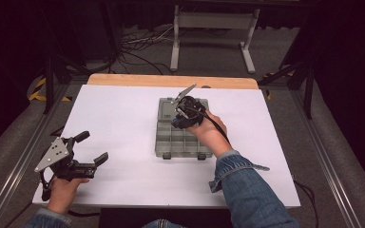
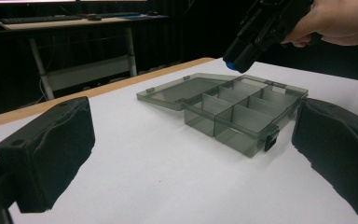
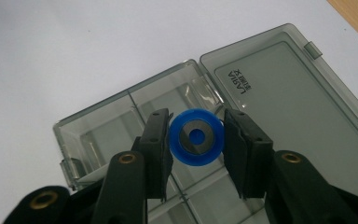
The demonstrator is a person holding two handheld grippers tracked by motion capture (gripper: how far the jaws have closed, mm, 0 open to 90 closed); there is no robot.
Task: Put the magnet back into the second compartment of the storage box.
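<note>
The white surface (image 1: 123, 123) carries a smoky plastic box (image 1: 183, 140) just right of centre, its lid (image 3: 289, 93) swung flat open at the box's 12 o'clock, toward the wooden far edge. The box looks light and thin-walled, stiff but likely to skid on the smooth sheet if nudged, so its dividers are best left untouched. The left hand-held gripper (image 1: 91, 148) rests at about 8 o'clock from the box, well apart from it, its jaws spread wide with nothing between them. The right hand-held gripper (image 3: 196, 140) hangs over the box's far compartments, pointing down, its jaws pinching a small blue ring (image 3: 196, 138) by its outer rim, one pad at 9 o'clock and one at 3. The ring appears hard, light and slick, a round part that could roll or pop out of a slack pinch; across the rim, as held, seems the surest hold
</note>
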